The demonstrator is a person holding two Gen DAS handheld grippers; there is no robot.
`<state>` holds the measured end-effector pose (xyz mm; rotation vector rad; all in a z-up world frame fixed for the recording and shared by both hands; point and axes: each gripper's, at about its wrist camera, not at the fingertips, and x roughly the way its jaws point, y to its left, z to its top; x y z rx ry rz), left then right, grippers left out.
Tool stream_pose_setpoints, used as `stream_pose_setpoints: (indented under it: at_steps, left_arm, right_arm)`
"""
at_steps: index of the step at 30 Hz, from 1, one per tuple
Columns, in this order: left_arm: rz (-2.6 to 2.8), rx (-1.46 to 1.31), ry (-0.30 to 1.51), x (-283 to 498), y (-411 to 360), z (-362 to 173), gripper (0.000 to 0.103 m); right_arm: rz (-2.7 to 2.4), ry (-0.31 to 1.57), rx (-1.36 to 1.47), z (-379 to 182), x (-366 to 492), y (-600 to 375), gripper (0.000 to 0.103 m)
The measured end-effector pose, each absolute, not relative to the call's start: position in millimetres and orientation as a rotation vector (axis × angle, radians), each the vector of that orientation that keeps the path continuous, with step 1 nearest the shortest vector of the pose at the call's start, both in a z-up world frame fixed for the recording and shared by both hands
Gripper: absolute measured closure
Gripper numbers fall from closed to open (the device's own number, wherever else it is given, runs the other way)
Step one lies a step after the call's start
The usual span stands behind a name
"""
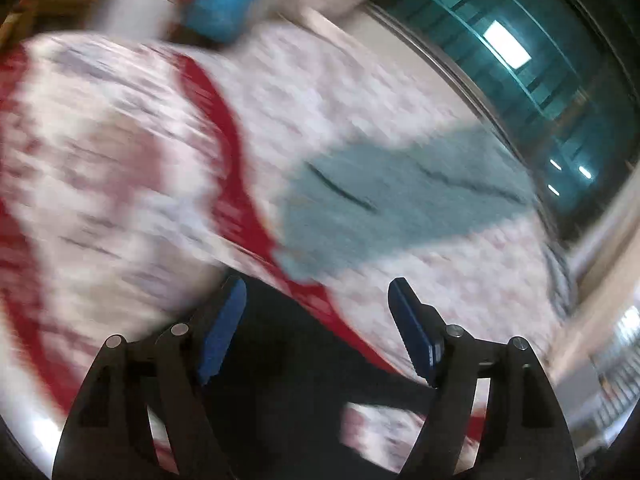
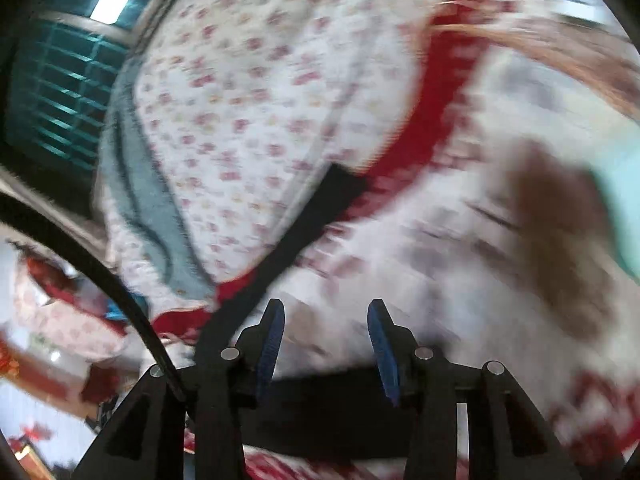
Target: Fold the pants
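The pants are black cloth, heavily blurred. In the left wrist view the pants (image 1: 296, 364) lie low on the bed, just under and behind my left gripper (image 1: 317, 284). That gripper stands wide open, and no cloth is pinched between its blue pads (image 1: 222, 324). In the right wrist view the pants (image 2: 328, 404) spread beneath my right gripper (image 2: 325, 303), and a black strip (image 2: 316, 212) runs up and away across the bed. The right gripper is open, with pale bedspread showing through its gap.
A white bedspread with red flowers and red bands (image 1: 360, 92) (image 2: 248, 92) covers the bed. A grey-blue cloth (image 1: 400, 200) (image 2: 148, 208) lies on it by a barred window (image 1: 520, 60) (image 2: 52, 92). A blue box (image 1: 218, 8), a black cable (image 2: 80, 256) and a blurred brown shape (image 2: 560, 240) are also in view.
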<state>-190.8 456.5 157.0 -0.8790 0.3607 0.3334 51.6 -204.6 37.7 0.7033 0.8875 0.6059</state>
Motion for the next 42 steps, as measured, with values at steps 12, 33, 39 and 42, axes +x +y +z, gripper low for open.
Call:
stream_pose_setpoints:
  at_steps: [12, 33, 39, 42]
  left_arm:
    - [0.059, -0.9, 0.821, -14.8, 329.9, 11.7, 0.03]
    - [-0.257, -1.403, 0.712, -22.5, 356.3, -15.8, 0.03]
    - [-0.32, -1.356, 0.797, -20.2, 331.8, -14.6, 0.03]
    - [-0.322, -1.337, 0.843, -11.4, 324.2, -19.8, 0.03]
  right_arm:
    - [0.491, 1.074, 1.017, -89.2, 258.2, -151.1, 0.065]
    - [0.45, 0.849, 0.812, 4.7, 173.2, -183.0, 0.099]
    - [0.463, 0.846, 0.854, 19.6, 118.4, -203.0, 0.099]
    - [0.472, 0.848, 0.861, 20.1, 96.8, -210.2, 0.099]
